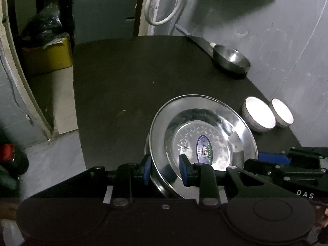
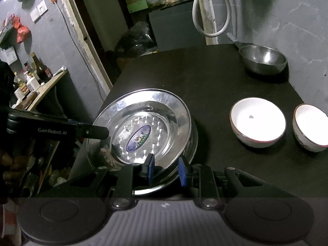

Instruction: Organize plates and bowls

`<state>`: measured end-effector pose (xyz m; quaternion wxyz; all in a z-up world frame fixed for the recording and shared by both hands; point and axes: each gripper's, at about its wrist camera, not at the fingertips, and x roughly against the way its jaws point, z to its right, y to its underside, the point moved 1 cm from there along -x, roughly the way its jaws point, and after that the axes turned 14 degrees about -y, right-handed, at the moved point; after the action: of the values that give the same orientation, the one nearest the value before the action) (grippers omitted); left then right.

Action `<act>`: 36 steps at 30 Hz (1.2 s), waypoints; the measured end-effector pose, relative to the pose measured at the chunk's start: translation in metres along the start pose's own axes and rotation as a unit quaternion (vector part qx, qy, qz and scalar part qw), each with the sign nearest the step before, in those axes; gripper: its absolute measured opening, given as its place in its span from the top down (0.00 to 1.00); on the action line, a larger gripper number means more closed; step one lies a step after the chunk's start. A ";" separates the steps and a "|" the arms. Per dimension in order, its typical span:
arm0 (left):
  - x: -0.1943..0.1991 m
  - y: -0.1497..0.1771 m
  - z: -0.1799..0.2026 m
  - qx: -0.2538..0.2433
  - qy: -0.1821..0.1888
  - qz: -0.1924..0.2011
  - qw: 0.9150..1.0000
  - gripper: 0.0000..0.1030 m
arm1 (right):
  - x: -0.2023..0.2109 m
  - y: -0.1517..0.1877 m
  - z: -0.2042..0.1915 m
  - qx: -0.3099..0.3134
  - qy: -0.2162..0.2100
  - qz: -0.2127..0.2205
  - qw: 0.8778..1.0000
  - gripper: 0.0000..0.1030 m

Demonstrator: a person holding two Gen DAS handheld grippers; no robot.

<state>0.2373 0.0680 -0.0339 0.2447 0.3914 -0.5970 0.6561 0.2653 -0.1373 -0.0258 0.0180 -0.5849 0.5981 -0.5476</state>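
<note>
Dark matte surface (image 2: 215, 86) carries two white ceramic bowls (image 2: 257, 121) at right. Both claws, left claw (image 1: 166, 169) and right claw (image 2: 167, 170), pinch opposite rim edges of the tilted round steel plate (image 2: 143, 127), bowls lying right of it.

- A black table (image 1: 127, 86) with a matte top stands against a grey plastered wall (image 1: 276, 20), which is scuffed and cracked.
- A white hose (image 1: 157, 10) hangs in a loop on a pale post beside that wall.
- A yellow bin (image 1: 49, 55) with a dark bag in it stands on the grey floor (image 1: 55, 164).
- A wooden shelf (image 2: 43, 88) on the left holds bottles and jars.
- A white switch plate (image 2: 39, 10) is fixed to the left wall, with a cable running down from it.
- The light is dim.
</note>
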 end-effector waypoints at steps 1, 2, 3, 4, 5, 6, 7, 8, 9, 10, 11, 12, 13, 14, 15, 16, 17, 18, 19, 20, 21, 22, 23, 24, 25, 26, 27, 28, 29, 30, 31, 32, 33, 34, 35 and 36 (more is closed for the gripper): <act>0.000 0.000 0.001 -0.003 -0.003 -0.002 1.000 0.70 | 0.000 -0.001 0.000 0.000 -0.001 -0.001 1.000 0.73; -0.001 0.001 0.002 -0.007 -0.007 -0.003 1.000 0.70 | -0.001 -0.001 0.001 0.000 -0.002 -0.003 1.000 0.73; -0.001 0.001 0.003 -0.010 -0.010 -0.005 1.000 0.70 | -0.001 -0.001 0.001 0.001 -0.002 -0.004 1.000 0.73; -0.002 0.001 0.003 -0.011 -0.011 -0.006 1.000 0.70 | -0.002 -0.002 0.001 0.002 -0.002 -0.005 1.000 0.73; -0.002 0.001 0.003 -0.011 -0.011 -0.007 1.000 0.70 | -0.002 -0.002 0.002 0.003 -0.003 -0.006 1.000 0.73; -0.003 0.002 0.002 -0.010 -0.011 -0.008 1.000 0.70 | -0.002 -0.002 0.002 0.003 -0.003 -0.007 1.000 0.73; -0.003 0.002 0.002 -0.010 -0.010 -0.009 1.000 0.70 | -0.003 -0.002 0.003 0.003 -0.003 -0.008 1.000 0.73; -0.004 0.002 0.002 -0.010 -0.010 -0.010 1.000 0.70 | -0.004 -0.002 0.003 0.002 -0.004 -0.008 1.000 0.73; -0.004 0.002 0.002 -0.011 -0.011 -0.011 1.000 0.70 | -0.004 -0.002 0.004 0.002 -0.003 -0.009 1.000 0.73; -0.005 0.003 0.003 -0.012 -0.012 -0.011 1.000 0.70 | -0.004 -0.002 0.003 0.003 -0.003 -0.009 1.000 0.73; -0.005 0.003 0.003 -0.014 -0.014 -0.011 1.000 0.70 | -0.004 -0.002 0.002 0.003 -0.003 -0.009 1.000 0.73; -0.006 0.002 0.005 -0.017 -0.017 -0.012 1.000 0.70 | -0.004 -0.001 0.002 0.003 -0.004 -0.009 1.000 0.73; -0.007 0.002 0.006 -0.019 -0.019 -0.013 1.000 0.70 | -0.005 -0.002 0.002 0.003 -0.004 -0.009 1.000 0.73; -0.007 0.001 0.007 -0.021 -0.020 -0.013 0.999 0.70 | -0.005 -0.002 0.001 0.003 -0.004 -0.009 1.000 0.72; -0.008 0.001 0.008 -0.021 -0.021 -0.013 0.999 0.70 | -0.006 -0.002 0.001 0.003 -0.003 -0.009 1.000 0.72; -0.008 0.001 0.008 -0.021 -0.021 -0.013 0.999 0.70 | -0.005 -0.002 0.001 0.003 -0.003 -0.009 1.000 0.72; -0.009 0.000 0.009 -0.022 -0.022 -0.012 0.999 0.70 | -0.006 -0.002 0.001 0.003 -0.002 -0.010 1.000 0.72; -0.009 0.001 0.009 -0.022 -0.023 -0.012 0.999 0.70 | -0.006 -0.002 0.001 0.004 -0.002 -0.010 1.000 0.72; -0.009 0.001 0.009 -0.022 -0.023 -0.012 0.999 0.70 | -0.006 -0.002 0.000 0.004 -0.001 -0.011 1.000 0.72; -0.010 0.001 0.009 -0.023 -0.024 -0.013 0.999 0.70 | -0.007 -0.002 0.000 0.006 0.000 -0.012 1.000 0.72; -0.010 0.001 0.009 -0.024 -0.025 -0.013 0.999 0.70 | -0.007 -0.002 -0.001 0.007 0.002 -0.013 1.000 0.72; -0.010 0.002 0.010 -0.025 -0.026 -0.014 0.999 0.70 | -0.007 -0.001 -0.002 0.009 0.003 -0.013 1.000 0.72; -0.011 0.002 0.010 -0.026 -0.027 -0.016 0.999 0.70 | -0.008 -0.001 -0.003 0.010 0.004 -0.014 1.000 0.72; -0.012 0.002 0.010 -0.025 -0.027 -0.019 0.999 0.70 | -0.008 -0.001 -0.004 0.011 0.004 -0.014 1.000 0.72; -0.013 0.002 0.010 -0.025 -0.028 -0.021 0.999 0.70 | -0.008 -0.001 -0.005 0.011 0.005 -0.015 1.000 0.72; -0.013 0.003 0.010 -0.026 -0.028 -0.022 0.999 0.70 | -0.008 -0.001 -0.005 0.012 0.005 -0.015 1.000 0.71; -0.013 0.003 0.010 -0.027 -0.029 -0.023 0.999 0.70 | -0.008 -0.001 -0.005 0.011 0.005 -0.015 1.000 0.71; -0.014 0.003 0.011 -0.028 -0.029 -0.024 0.999 0.70 | -0.008 -0.001 -0.005 0.011 0.005 -0.015 1.000 0.71; -0.014 0.003 0.011 -0.028 -0.030 -0.025 0.999 0.70 | -0.008 -0.001 -0.006 0.012 0.006 -0.015 1.000 0.71; -0.014 0.003 0.011 -0.028 -0.030 -0.025 0.999 0.70 | -0.008 -0.001 -0.006 0.012 0.006 -0.015 1.000 0.71; -0.014 0.003 0.010 -0.028 -0.030 -0.025 0.999 0.70 | -0.008 -0.001 -0.006 0.012 0.007 -0.015 1.000 0.71; -0.015 0.003 0.010 -0.028 -0.030 -0.025 0.999 0.70 | -0.008 -0.001 -0.007 0.013 0.008 -0.015 1.000 0.71; -0.015 0.003 0.010 -0.028 -0.030 -0.025 0.999 0.70 | -0.008 -0.001 -0.007 0.016 0.009 -0.016 1.000 0.71; -0.015 0.003 0.010 -0.028 -0.030 -0.025 0.999 0.70 | -0.008 -0.001 -0.008 0.018 0.010 -0.017 1.000 0.71; -0.015 0.003 0.010 -0.027 -0.030 -0.025 0.999 0.70 | -0.008 -0.001 -0.009 0.019 0.011 -0.017 1.000 0.71; -0.015 0.003 0.010 -0.027 -0.030 -0.025 0.999 0.70 | -0.008 -0.001 -0.009 0.019 0.011 -0.017 1.000 0.71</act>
<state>0.2454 0.0597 -0.0477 0.2534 0.4191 -0.6117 0.6212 0.2632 -0.1254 -0.0266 0.0129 -0.5887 0.5777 -0.5653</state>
